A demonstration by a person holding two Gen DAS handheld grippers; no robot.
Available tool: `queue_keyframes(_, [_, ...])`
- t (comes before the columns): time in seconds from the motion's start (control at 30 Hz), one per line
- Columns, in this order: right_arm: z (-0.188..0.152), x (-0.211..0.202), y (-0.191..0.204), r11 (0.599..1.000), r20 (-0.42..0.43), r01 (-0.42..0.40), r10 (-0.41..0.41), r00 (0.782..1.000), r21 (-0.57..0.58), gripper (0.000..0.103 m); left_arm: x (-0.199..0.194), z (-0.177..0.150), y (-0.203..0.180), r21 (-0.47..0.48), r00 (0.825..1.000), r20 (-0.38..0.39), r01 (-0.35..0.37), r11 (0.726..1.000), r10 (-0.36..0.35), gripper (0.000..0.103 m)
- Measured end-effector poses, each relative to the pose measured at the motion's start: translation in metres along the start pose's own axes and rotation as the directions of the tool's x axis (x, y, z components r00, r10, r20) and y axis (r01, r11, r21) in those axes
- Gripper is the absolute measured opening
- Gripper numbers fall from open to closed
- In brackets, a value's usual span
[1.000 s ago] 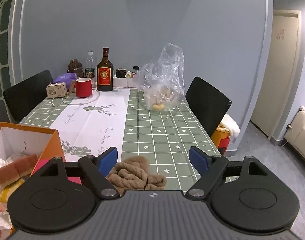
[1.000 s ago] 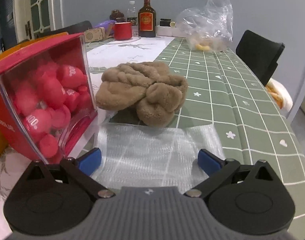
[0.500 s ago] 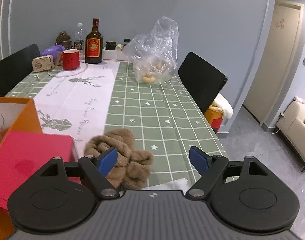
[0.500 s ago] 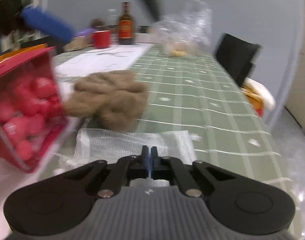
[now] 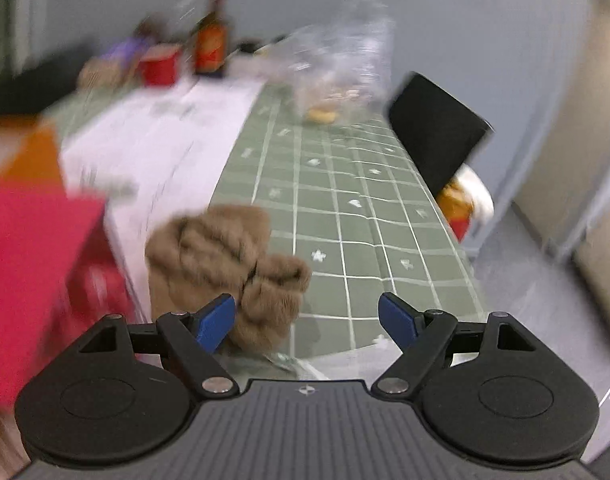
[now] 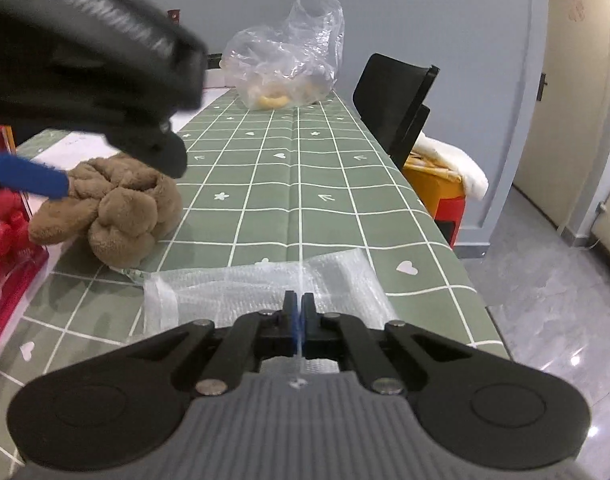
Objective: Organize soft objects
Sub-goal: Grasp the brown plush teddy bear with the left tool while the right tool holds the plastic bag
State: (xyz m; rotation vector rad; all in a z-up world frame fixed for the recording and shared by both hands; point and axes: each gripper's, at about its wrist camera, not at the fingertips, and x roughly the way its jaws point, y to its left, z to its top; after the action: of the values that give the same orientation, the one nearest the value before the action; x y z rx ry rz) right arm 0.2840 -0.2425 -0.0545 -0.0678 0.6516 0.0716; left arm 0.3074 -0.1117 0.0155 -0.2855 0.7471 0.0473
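One green checked tablecloth (image 6: 305, 184) covers the table. On it lies a brown plush towel bundle (image 6: 117, 204), beside a red box (image 6: 5, 232). Left gripper (image 5: 305, 320), jaws spread wide, hovers over the bundle. Right gripper (image 6: 299, 320) is pinching a clear bubble-wrap sheet (image 6: 241, 292) at the near edge.

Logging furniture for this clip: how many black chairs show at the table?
1 clearly: a black chair at the table's right edge, beyond the clear bag. A dark blur far left in the left wrist view may be another.
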Motion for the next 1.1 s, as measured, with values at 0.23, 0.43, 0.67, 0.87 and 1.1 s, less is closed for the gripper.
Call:
queue_keyframes(0.23, [-0.002, -0.003, -0.013, 0.995, -0.019, 0.004, -0.002, 1.0, 0.097, 0.0, 0.001, -0.009, 0.014, -0.332, 1.0, -0.012, 0.014, 0.943, -0.019, 0.095])
queue_keyframes(0.43, [-0.002, 0.0, -0.026, 0.988, -0.018, 0.024, -0.021, 1.0, 0.152, 0.0, 0.027, 0.008, 0.022, -0.431, 0.984, -0.171, -0.117, 0.895, 0.047, 0.095])
queue_keyframes(0.67, [-0.004, -0.001, -0.028, 0.989, -0.019, 0.01, -0.008, 1.0, 0.145, 0.0, 0.035, 0.024, 0.027, -0.543, 0.981, -0.134, -0.188, 0.818, 0.137, 0.094])
queue_keyframes(0.87, [-0.004, -0.001, -0.026, 0.988, -0.02, 0.033, -0.031, 0.999, 0.148, 0.0, 0.054, 0.035, 0.032, -0.597, 0.968, -0.187, -0.248, 0.763, 0.169, 0.095])
queue_keyframes(1.1, [-0.003, -0.001, -0.019, 0.994, -0.02, 0.053, -0.051, 0.998, 0.098, 0.0, 0.076, 0.032, 0.044, -0.586, 0.951, -0.227, -0.306, 0.75, 0.211, 0.093])
